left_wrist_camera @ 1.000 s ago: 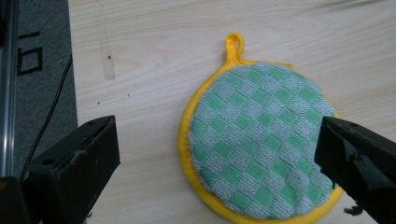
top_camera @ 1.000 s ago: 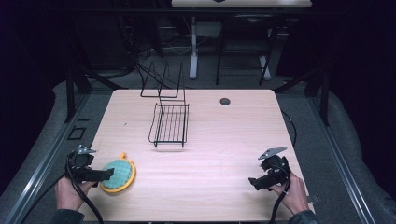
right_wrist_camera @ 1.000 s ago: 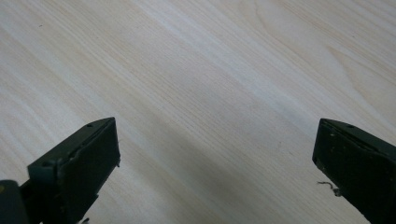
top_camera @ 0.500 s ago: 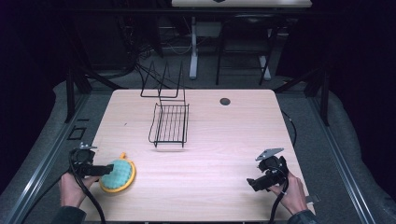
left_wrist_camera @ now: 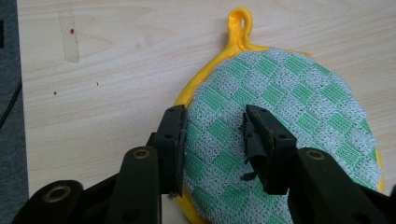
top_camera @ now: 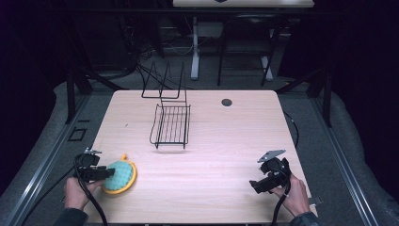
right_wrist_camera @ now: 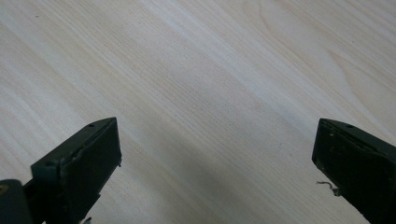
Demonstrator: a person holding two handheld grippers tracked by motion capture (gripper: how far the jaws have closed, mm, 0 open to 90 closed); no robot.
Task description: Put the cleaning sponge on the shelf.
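left hand-held gripper (left_wrist_camera: 214,135): jaws partly open, straddling green-checked pot holder (left_wrist_camera: 285,121), not clamped | pot holder flat at tabletop (top_camera: 226,141) near-left corner | right hand-held gripper (right_wrist_camera: 217,154): wide open, empty, over bare wood

There are no words, numbers, labels or signs to read here. The round pot holder (left_wrist_camera: 280,135) has green and grey squares and a yellow edge, but no writing on it. The wooden surface (top_camera: 226,155) is bare of any letters. The black wire rack (top_camera: 170,125) has no tag. The black parts of the left tool (left_wrist_camera: 215,140) and the right tool (right_wrist_camera: 215,154) carry no brand or name that can be read.
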